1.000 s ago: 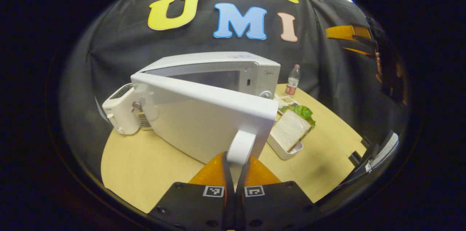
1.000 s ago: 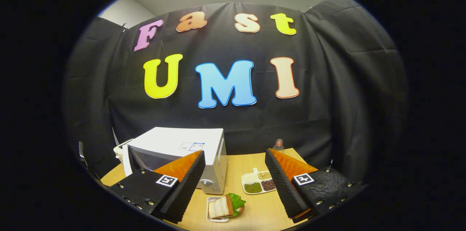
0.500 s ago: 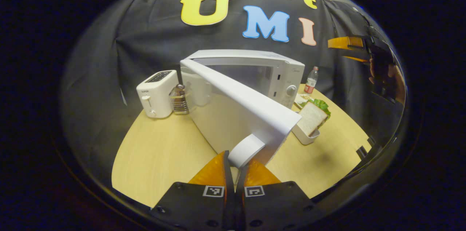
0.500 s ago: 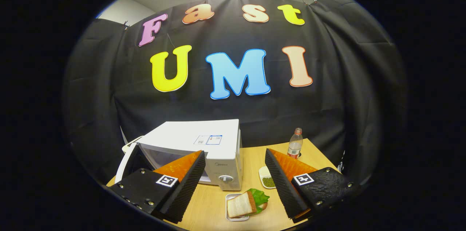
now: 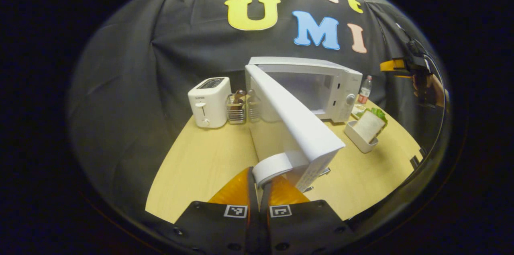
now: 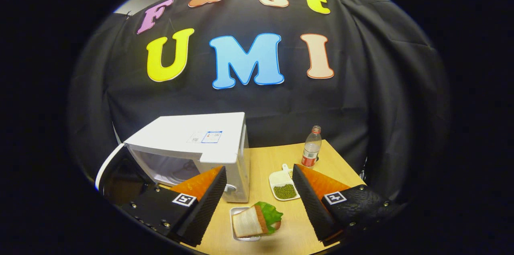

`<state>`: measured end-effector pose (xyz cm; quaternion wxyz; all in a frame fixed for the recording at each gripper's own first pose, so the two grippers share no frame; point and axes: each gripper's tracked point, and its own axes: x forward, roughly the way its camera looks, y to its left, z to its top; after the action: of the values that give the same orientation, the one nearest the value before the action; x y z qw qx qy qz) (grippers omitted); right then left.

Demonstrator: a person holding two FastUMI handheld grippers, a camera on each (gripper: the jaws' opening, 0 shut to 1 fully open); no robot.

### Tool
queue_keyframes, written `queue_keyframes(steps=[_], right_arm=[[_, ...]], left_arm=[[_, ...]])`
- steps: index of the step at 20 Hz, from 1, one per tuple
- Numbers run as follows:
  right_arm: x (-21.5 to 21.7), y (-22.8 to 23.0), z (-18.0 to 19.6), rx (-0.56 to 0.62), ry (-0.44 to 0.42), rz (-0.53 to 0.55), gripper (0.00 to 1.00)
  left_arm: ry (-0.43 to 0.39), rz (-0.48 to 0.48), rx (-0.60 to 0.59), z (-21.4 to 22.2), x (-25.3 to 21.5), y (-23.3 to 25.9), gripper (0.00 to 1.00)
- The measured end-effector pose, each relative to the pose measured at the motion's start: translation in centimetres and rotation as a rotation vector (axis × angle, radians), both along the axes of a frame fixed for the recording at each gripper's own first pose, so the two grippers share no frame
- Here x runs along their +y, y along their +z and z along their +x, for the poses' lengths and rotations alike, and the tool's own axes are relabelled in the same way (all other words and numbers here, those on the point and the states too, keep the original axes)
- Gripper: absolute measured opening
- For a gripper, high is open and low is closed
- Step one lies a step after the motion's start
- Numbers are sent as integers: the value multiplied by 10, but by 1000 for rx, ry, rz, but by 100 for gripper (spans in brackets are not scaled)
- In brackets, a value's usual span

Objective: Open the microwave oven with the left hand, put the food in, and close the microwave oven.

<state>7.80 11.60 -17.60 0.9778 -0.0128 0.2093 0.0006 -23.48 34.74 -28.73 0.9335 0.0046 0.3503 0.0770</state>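
The white microwave (image 5: 317, 86) (image 6: 192, 144) stands on the wooden table with its door (image 5: 293, 122) (image 6: 114, 172) swung wide open. My left gripper (image 5: 259, 184) is shut on the door's white handle (image 5: 273, 166). A sandwich with lettuce (image 6: 255, 221) (image 5: 370, 122) lies in a small white tray to the right of the microwave. My right gripper (image 6: 259, 194) hangs open above the sandwich with nothing between its fingers. It shows far off in the left gripper view (image 5: 395, 66), held by a hand.
A white toaster (image 5: 209, 101) and a wire rack (image 5: 237, 110) stand left of the microwave. A plastic bottle (image 6: 312, 147) and a divided dish of beans (image 6: 283, 184) sit to the right. The table's front edge (image 5: 192, 215) is near.
The left gripper has pulled the door from partly open to wide open. The right gripper has dropped slightly, with the sandwich now closer beneath it.
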Motion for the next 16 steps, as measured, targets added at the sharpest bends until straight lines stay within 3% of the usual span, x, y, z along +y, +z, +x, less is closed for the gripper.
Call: queue_keyframes(steps=[2, 4, 6, 10, 16], right_arm=[[-8, -13, 2, 40, 22, -10, 100], [-27, -32, 6, 85, -9, 1, 100], [-39, -60, 2, 164, -27, 70, 100], [-39, -122, -20, 350, 27, 186, 100], [-27, -170, -47, 529, 70, 327, 99]], left_arm=[[2, -11, -9, -4, 6, 0, 6], [0, -11, -16, -3, 8, 0, 6], [-3, -7, -26, -2, 6, 0, 6], [-5, -10, -36, -3, 8, 0, 6], [-20, -9, -33, -3, 8, -2, 6]])
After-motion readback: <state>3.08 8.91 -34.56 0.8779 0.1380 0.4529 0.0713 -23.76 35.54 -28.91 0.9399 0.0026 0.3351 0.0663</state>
